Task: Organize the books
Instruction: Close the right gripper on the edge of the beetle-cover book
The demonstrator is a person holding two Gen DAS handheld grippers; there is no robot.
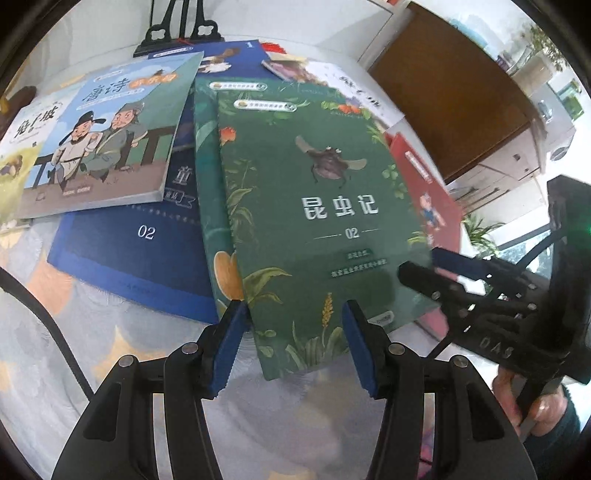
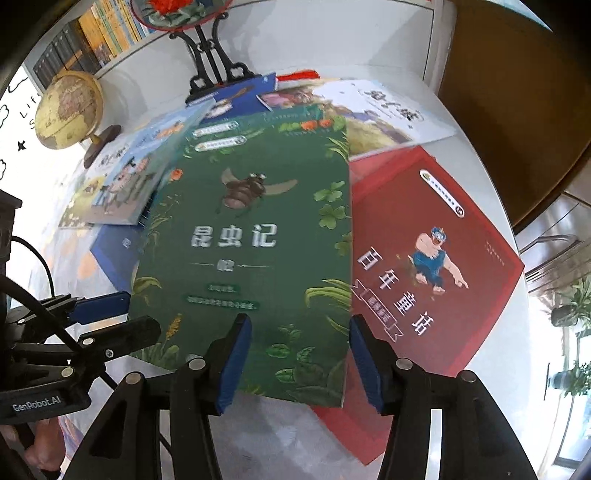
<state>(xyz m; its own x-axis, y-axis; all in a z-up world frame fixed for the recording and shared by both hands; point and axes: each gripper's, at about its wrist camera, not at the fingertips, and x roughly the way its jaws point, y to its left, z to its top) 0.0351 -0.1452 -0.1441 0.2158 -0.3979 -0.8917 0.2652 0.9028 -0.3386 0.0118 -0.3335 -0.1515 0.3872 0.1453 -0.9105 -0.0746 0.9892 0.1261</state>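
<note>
Seven-odd books show in the left wrist view, fanned across a patterned tablecloth (image 1: 122, 350). Two green insect books: the top green insect book (image 1: 314, 221) lies over a second green book (image 1: 208, 206), of which only a left strip shows. One navy book (image 1: 133, 254) marked 02, mostly covered. One pale-blue Tang poetry book (image 1: 110, 136) on top of it. One white-and-yellow book (image 1: 22, 147) cut off at the left edge. One red book (image 1: 432, 192), only a sliver visible. One white book (image 1: 354, 92) and a small book at the back, titles unreadable. Left gripper (image 1: 293, 347) has its jaws spread, the green book's near corner below them, pads not pressing it. Right gripper (image 1: 428, 269) enters from the right with its fingertips over that book's right edge; whether it grips there is unclear.

Right wrist view: same green insect book (image 2: 251, 240) in the centre, blurred, near edge lifted off the red fairy-tale book (image 2: 436, 266). Right gripper (image 2: 299, 360) jaws spread either side of the book's near edge, not pinching. Left gripper (image 2: 122, 314) at the book's left edge. One globe (image 2: 70, 110), one black ornate stand (image 2: 210, 70), one bookshelf (image 2: 85, 33) cut off top left.
</note>
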